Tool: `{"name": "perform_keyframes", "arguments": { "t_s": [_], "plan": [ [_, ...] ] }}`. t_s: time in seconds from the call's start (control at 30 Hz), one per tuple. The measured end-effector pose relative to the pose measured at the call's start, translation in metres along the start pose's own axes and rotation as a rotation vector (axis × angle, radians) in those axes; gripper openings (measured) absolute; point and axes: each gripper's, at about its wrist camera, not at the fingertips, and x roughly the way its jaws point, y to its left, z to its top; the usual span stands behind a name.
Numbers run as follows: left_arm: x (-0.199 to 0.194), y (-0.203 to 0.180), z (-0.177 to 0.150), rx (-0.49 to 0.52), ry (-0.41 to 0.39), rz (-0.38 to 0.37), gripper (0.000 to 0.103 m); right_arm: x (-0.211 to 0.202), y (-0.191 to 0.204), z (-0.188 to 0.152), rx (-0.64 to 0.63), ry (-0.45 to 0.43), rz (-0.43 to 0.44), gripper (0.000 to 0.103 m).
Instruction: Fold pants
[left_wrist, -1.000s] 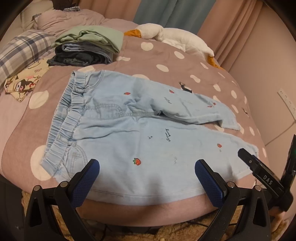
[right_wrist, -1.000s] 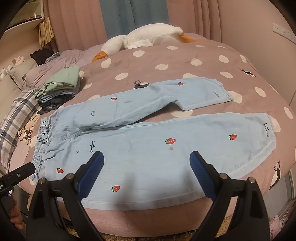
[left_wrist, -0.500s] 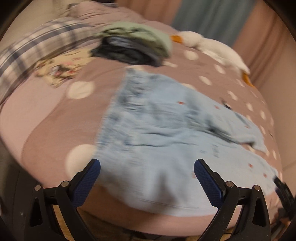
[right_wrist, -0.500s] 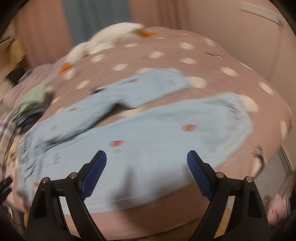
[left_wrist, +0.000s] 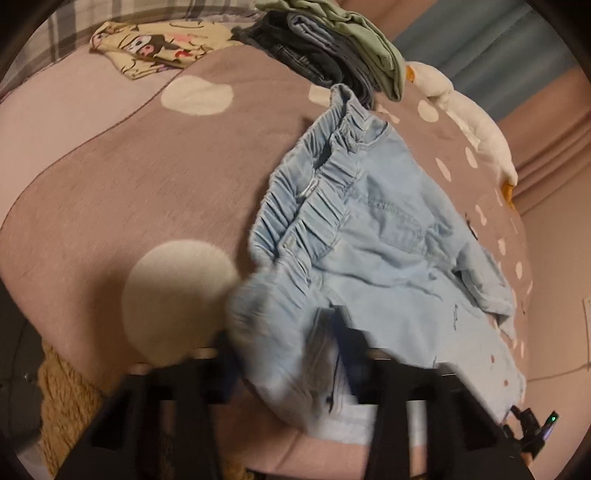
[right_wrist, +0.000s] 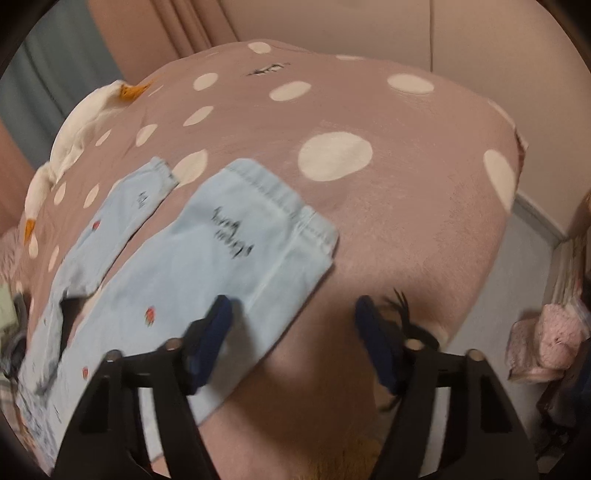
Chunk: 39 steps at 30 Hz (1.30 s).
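On the polka-dot bedspread (left_wrist: 110, 184) the light-blue denim pants (left_wrist: 388, 236) lie spread, elastic waistband (left_wrist: 314, 206) toward the pile of folded clothes (left_wrist: 332, 48), the two legs running away toward the foot of the bed. In the left wrist view the left gripper (left_wrist: 291, 354) sits at the near corner of the waistband. Denim is bunched between and over its fingers, which stand closer together than the right's, but motion blur hides the pads; whether they clamp the cloth cannot be told. In the right wrist view the right gripper (right_wrist: 295, 343) is wide open at the hem of the near pant leg (right_wrist: 236, 254). Its left blue pad (right_wrist: 210, 339) overlaps the leg's edge, and its right pad is over bare bedspread. It holds nothing. A white goose plush (right_wrist: 74, 133) lies along the far edge of the bed.
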Motion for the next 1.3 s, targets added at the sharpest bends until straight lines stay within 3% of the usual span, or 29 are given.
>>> {"name": "perform_keyframes", "arguments": {
  "t_s": [0.03,0.07,0.1,0.2,0.33,0.4,0.5,0.57,0.73,0.87,0.97,1.03,1.13,1.23,1.3],
  "plan": [
    [0.001,-0.001,0.003,-0.002,0.000,-0.012,0.014,0.007,-0.001,0.004,0.022,0.008,0.009,0.043],
    [-0.001,-0.003,0.006,-0.003,-0.007,-0.008,0.014,0.011,-0.001,0.009,0.028,0.011,0.011,0.017],
    [-0.005,-0.005,0.009,0.005,-0.020,-0.006,0.014,0.014,0.003,0.014,0.016,0.015,0.012,0.005],
    [-0.030,-0.013,0.020,0.054,-0.083,-0.017,0.014,-0.009,0.016,0.028,0.000,-0.033,0.068,0.004],
    [-0.042,-0.010,0.023,0.102,-0.106,0.065,0.014,-0.055,0.013,0.019,-0.009,-0.121,0.103,0.004],
    [-0.025,-0.001,0.021,0.103,-0.053,0.114,0.014,-0.051,0.001,0.002,0.004,-0.087,0.084,0.004],
    [0.000,0.009,0.015,0.104,0.014,0.167,0.019,-0.014,-0.015,-0.020,0.003,0.021,-0.017,0.005],
    [0.003,0.004,0.015,0.135,0.002,0.194,0.020,-0.008,-0.019,-0.022,-0.006,0.015,-0.009,0.004],
    [0.007,0.003,0.022,0.098,0.008,0.183,0.020,-0.009,-0.009,-0.014,-0.030,0.005,-0.040,0.005],
    [0.006,0.003,0.020,0.113,0.007,0.186,0.020,-0.026,0.005,0.004,-0.068,-0.063,-0.004,0.004],
    [0.005,0.005,0.018,0.104,0.011,0.189,0.022,-0.058,0.018,0.016,-0.085,-0.165,0.039,0.004],
    [0.004,0.007,0.017,0.098,0.014,0.187,0.022,-0.067,0.017,0.014,-0.072,-0.183,0.024,0.004],
    [0.005,0.010,0.018,0.095,0.027,0.185,0.022,-0.048,-0.001,-0.001,-0.037,-0.115,-0.027,0.005],
    [0.006,0.010,0.019,0.085,0.038,0.186,0.022,-0.010,-0.017,-0.014,-0.027,0.021,-0.094,0.007],
    [0.007,0.010,0.020,0.081,0.039,0.189,0.022,-0.004,-0.018,-0.018,-0.055,0.009,-0.104,0.006]
  ]
}}
